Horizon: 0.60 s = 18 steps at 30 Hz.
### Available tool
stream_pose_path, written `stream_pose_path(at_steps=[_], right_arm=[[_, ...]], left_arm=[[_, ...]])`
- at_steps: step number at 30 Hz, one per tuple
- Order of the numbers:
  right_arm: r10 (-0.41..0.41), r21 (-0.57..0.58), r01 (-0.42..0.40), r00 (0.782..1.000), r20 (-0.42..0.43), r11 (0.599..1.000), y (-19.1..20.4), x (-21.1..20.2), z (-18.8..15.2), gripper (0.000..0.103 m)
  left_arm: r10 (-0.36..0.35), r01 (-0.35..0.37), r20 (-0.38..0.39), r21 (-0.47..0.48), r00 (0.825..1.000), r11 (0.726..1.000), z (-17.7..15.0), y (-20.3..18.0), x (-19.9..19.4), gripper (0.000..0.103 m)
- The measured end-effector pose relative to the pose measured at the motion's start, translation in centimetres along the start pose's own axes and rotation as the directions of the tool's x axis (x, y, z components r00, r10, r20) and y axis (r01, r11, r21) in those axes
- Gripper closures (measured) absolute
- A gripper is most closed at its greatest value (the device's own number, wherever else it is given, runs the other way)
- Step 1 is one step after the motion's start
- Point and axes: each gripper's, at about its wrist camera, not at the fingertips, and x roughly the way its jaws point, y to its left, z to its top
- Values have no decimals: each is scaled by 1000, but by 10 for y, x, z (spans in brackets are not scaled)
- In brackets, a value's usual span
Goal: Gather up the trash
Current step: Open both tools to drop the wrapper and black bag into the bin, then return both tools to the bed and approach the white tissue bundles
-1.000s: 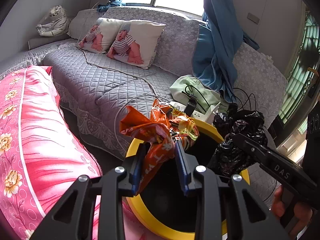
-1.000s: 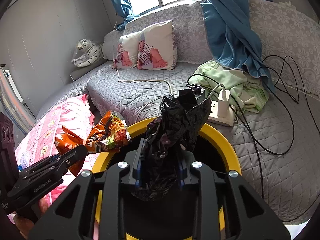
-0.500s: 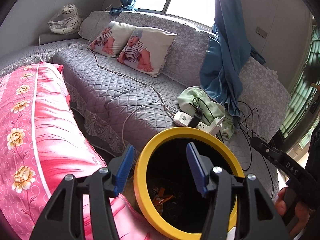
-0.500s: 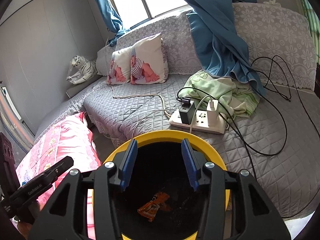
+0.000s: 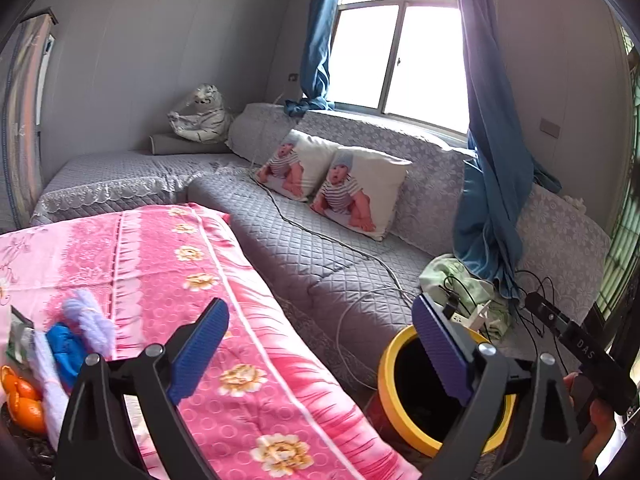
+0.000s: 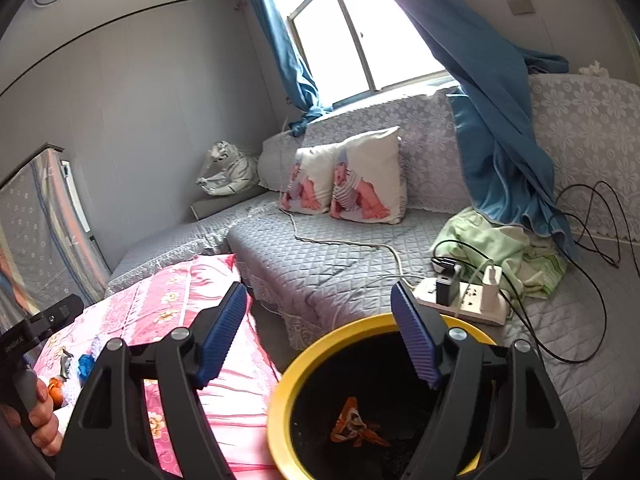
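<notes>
Now both grippers — left gripper (image 5: 320,344), right gripper (image 6: 320,332) — have just spread, empty (orange wrapper (image 6: 354,426) below in bin (image 6: 280,392)).

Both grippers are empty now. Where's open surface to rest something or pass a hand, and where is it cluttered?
Free: the pink blanket between its far edge and the left gripper; the grey couch seat between the baby pillows and the lace skirt. Crowded: the blanket's left corner with oranges and yarn; around the power strip, where cables tangle beside the green cloth.
</notes>
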Motion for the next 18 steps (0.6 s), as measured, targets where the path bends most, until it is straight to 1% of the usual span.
stream_pose_path(at_steps=[1, 2, 3, 6, 8, 10, 12, 14, 16, 18], right_arm=[[24, -13, -24, 1000, 3, 1000, 9, 0, -1, 29], [48, -27, -48, 999, 2, 998, 19, 0, -1, 26], [71, -40, -71, 997, 1, 997, 28, 1, -3, 20], [145, -71, -145, 989, -1, 987, 55, 1, -8, 14], [211, -84, -212, 977, -18, 974, 74, 3, -12, 10], [264, -99, -269, 963, -62, 958, 94, 10, -18, 10], [324, -102, -337, 938, -122, 936, 119, 18, -27, 10], [384, -99, -404, 907, -175, 909, 142, 25, -37, 10], [424, -105, -453, 879, -217, 885, 165, 32, -46, 10], [464, -115, -505, 846, -262, 856, 189, 42, -56, 9]], left_arm=[[19, -19, 10, -2, 1000, 1000, 1, 8, -10, 13], [40, -40, 20, -4, 999, 999, 1, 17, -20, 8], [66, -65, 33, -6, 997, 998, 1, 25, -30, 8], [135, -135, 46, -2, 990, 991, -5, 53, -57, 8], [200, -200, 49, 4, 979, 980, -11, 71, -74, 8], [247, -248, 43, -3, 968, 969, -18, 93, -89, 8], [295, -295, 26, -14, 955, 955, -25, 116, -102, 8], [353, -353, 13, -27, 935, 935, -34, 139, -114, 8], [402, -402, -3, -48, 916, 915, -42, 161, -126, 8], [446, -447, -26, -73, 895, 892, -48, 183, -137, 8]])
